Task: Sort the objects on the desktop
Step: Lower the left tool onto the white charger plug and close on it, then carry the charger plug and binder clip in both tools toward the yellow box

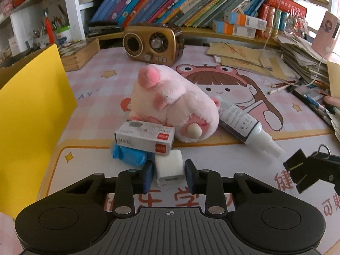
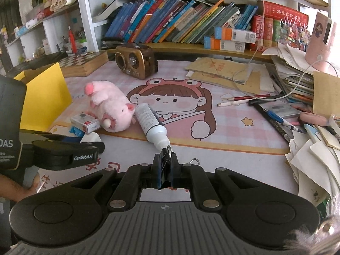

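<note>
- Down at the near edge of the cartoon-print desk mat [image 1: 212,89], the left gripper [image 1: 169,175] stands with its jaws wide, a white USB charger block [image 1: 169,167] lying between the blue pads [image 1: 148,175]; there is a gap on each side, so neither pad seems to press it.
- Just beyond the charger sits a blue wrapped packet [image 1: 128,155], with a white-and-red carton [image 1: 145,137] resting partly on top of it.
- Behind the carton lies a pink plush pig [image 1: 170,104] on its side, touching the carton and leaning against a white spray bottle [image 1: 244,123] that points its nozzle toward the mat's front edge.
- Meanwhile the right gripper [image 2: 165,167] is clamped narrow on a black binder clip [image 2: 165,165] — the clip's wire loop sticks up past the fingertips, just short of the spray bottle's nozzle.
- From the left wrist view, that clip and gripper hang at the right, well apart from the charger.
- A yellow box [image 1: 31,106] stands open at the left edge of the desk.
- Farther back — a brown retro radio [image 1: 153,44], a wooden chessboard box [image 1: 79,53], leaning books on the shelf, and loose papers and pens at the right.
</note>
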{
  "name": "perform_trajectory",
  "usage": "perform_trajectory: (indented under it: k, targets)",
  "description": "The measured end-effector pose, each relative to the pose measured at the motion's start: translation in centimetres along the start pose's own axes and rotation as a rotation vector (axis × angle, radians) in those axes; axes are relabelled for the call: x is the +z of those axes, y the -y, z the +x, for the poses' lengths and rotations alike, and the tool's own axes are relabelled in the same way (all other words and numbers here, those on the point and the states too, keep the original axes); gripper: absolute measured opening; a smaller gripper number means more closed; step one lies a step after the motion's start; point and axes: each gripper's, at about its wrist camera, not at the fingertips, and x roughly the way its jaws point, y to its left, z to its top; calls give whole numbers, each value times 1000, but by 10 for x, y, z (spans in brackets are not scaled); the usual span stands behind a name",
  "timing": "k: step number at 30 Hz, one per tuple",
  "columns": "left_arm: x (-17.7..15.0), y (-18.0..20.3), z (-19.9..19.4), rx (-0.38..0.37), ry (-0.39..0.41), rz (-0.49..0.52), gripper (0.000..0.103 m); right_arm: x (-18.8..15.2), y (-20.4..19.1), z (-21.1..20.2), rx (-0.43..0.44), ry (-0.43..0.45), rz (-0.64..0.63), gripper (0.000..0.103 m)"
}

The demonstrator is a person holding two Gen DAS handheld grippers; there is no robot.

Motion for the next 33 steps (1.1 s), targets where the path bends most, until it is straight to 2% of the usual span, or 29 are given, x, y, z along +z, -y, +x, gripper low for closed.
perform_trajectory:
  k: [5,8,13,22,33]
  targets:
    - [-1,-8,-6,-50,-6,-34,25,0,-6,-1,19,-3,-22,7]
    - [-6,-11,-20,-110,13,-16,25,0,-9,-1,29,-2,-30,7]
    - [-13,-18,-48,-153,49,25,25,-1,-16,-1,45,-9,-37,7]
    - [-19,-49,-92,-173,100,-46,25,0,-33,-10,78,-21,-63,7]
    - [-40,-77,-117,-184,123,-72,25,-3,-68,-33,74,-10,-87,7]
